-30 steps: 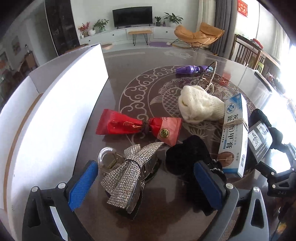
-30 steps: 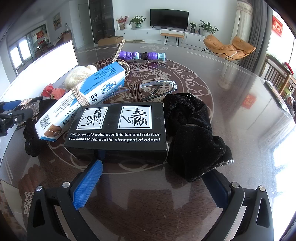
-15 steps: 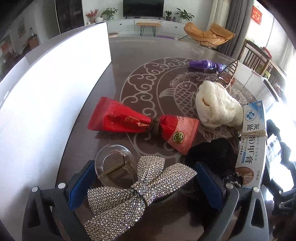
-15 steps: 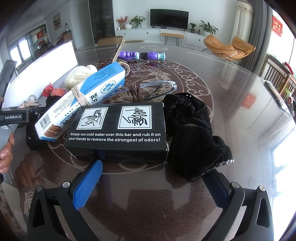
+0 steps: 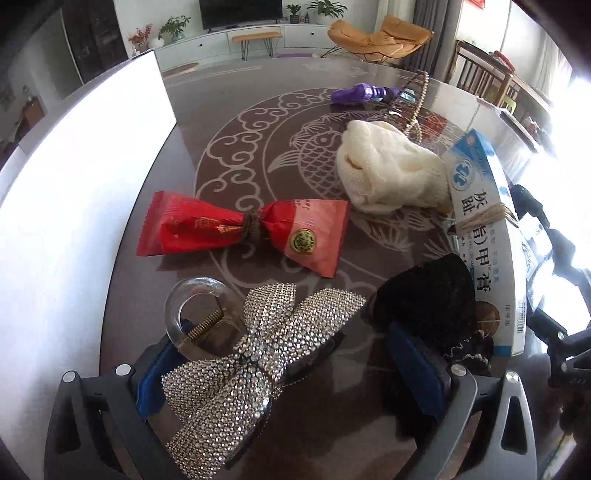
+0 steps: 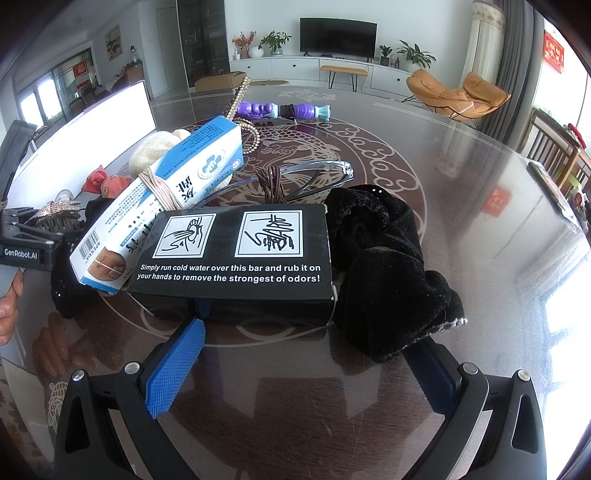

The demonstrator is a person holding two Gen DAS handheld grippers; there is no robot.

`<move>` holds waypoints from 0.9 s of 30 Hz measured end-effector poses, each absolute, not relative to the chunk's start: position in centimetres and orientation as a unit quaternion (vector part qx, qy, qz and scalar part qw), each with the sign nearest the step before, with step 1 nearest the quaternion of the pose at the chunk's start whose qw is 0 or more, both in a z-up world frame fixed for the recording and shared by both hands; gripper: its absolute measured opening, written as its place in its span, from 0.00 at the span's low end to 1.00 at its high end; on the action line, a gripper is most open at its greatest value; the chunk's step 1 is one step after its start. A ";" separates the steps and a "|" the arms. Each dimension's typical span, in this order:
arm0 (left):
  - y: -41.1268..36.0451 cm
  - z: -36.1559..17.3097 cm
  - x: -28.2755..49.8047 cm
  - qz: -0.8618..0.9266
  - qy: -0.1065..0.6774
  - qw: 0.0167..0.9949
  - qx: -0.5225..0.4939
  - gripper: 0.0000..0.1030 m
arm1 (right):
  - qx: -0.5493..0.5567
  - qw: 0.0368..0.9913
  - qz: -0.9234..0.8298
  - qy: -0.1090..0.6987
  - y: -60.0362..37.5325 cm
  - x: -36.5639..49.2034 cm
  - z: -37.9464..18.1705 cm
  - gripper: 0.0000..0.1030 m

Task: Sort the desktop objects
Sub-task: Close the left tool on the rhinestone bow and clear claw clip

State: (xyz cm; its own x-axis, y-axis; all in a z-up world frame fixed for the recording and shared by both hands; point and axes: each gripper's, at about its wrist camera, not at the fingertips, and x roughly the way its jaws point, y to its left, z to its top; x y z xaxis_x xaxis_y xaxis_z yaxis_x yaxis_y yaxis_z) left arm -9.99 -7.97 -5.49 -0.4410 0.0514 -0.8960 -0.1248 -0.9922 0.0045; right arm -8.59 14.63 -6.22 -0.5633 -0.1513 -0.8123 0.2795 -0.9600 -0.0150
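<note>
Crowding rhinestone bow clip [image 5: 258, 354]: black scrunchie [image 5: 424, 299], red packet [image 5: 207, 227].

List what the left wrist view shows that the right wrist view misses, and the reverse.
Left wrist only: the whole rhinestone bow clip between the open left claw, and the full red snack packet. Right wrist only: the black odor-bar box, the glasses, and the open right claw. Both: the blue-white ointment box, cream knit item, purple toy.

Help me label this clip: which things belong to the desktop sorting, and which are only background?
To sort: rhinestone bow clip, red packet, cream knit, blue box, black box, black scrunchie.

Background: television, orange chair.
</note>
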 end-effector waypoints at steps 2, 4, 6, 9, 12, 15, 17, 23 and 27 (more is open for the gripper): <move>-7.1 -5.5 -9.5 0.850 0.039 0.059 -0.522 1.00 | 0.451 0.122 -0.881 0.071 14.6 -8.6 -6.2 1.00; -6.4 -5.5 -9.1 0.849 0.042 0.064 -0.523 1.00 | 0.451 0.122 -0.881 0.071 14.6 -8.6 -6.2 1.00; -6.1 -5.5 -8.5 0.846 0.045 0.071 -0.526 1.00 | 0.451 0.122 -0.881 0.071 14.6 -8.6 -6.2 1.00; -7.0 -5.1 -6.9 0.848 0.031 0.074 -0.525 1.00 | 0.451 0.122 -0.881 0.071 14.6 -8.6 -6.2 1.00; -8.3 -4.1 -5.2 0.855 0.026 0.074 -0.513 1.00 | 0.451 0.122 -0.881 0.071 14.6 -8.6 -6.2 1.00; -9.2 -3.0 -4.5 0.864 0.031 0.079 -0.497 1.00 | 0.451 0.122 -0.881 0.071 14.6 -8.6 -6.2 1.00; -9.2 -2.4 -4.7 0.869 0.042 0.080 -0.487 1.00 | 0.451 0.122 -0.881 0.071 14.6 -8.6 -6.2 1.00; -8.5 -3.1 -7.7 0.864 0.041 0.084 -0.495 1.00 | 0.451 0.122 -0.881 0.071 14.6 -8.6 -6.2 1.00; -7.7 -4.4 -9.4 0.857 0.039 0.080 -0.507 1.00 | 0.451 0.122 -0.881 0.071 14.6 -8.6 -6.2 1.00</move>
